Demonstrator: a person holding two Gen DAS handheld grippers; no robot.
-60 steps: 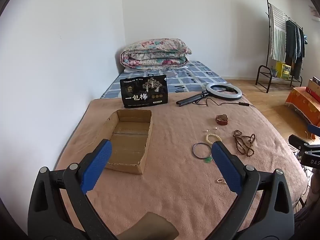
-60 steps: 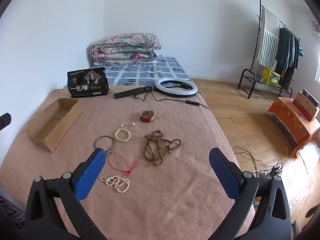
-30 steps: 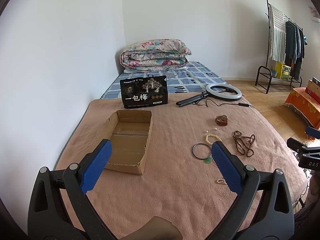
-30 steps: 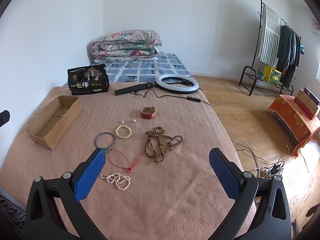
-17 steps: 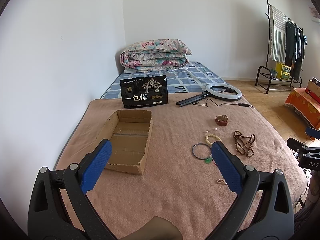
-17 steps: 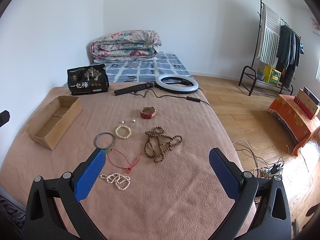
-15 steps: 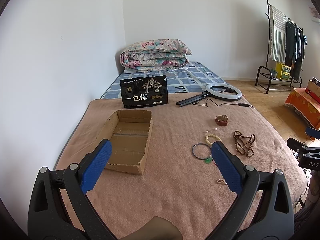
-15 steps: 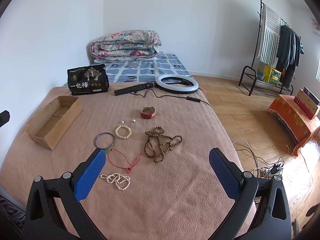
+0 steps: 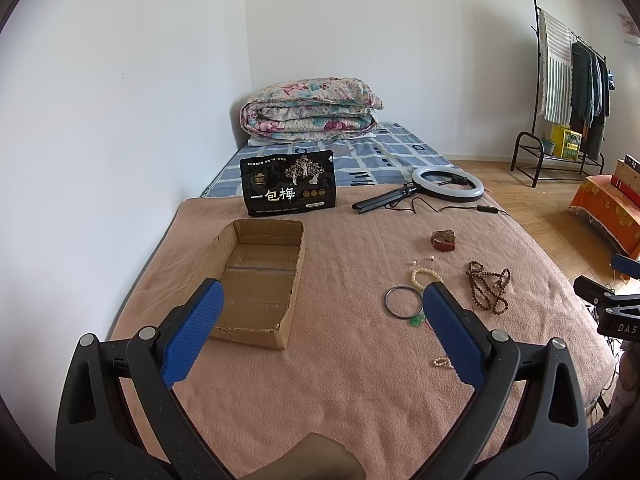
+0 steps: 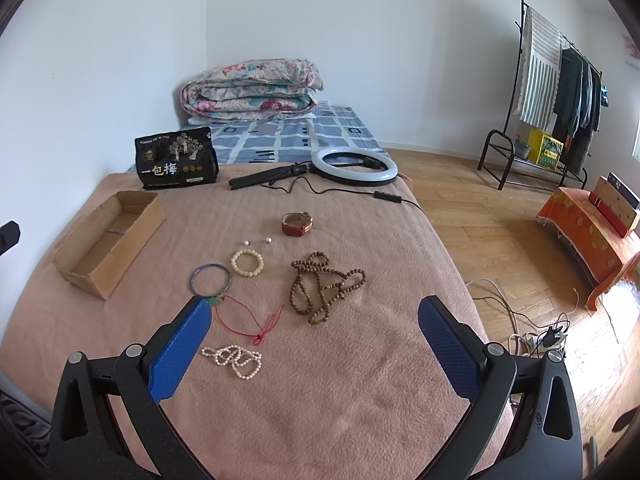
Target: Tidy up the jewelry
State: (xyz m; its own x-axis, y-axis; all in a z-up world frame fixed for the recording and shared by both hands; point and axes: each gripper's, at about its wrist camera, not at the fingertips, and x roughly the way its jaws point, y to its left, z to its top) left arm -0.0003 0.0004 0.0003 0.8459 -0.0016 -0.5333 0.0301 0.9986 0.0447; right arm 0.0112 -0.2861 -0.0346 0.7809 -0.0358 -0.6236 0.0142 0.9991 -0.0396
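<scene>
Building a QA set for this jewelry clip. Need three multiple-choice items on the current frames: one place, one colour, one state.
1. Where does the watch lie?
A. Inside the cardboard box
B. On the blanket, between the ring light and the brown beads
C. On the wooden floor

2. What colour is the thin cord by the green pendant?
A. Red
B. Yellow
C. White

3. What state is the right tool in?
A. Shut on the pearl strand
B. Shut on nothing
C. Open, holding nothing

Key: 1 B, it sits on the blanket below the ring light and above the brown beads. 2 A, the cord is red. 3 C, the right tool has its jaws wide apart above the blanket.
</scene>
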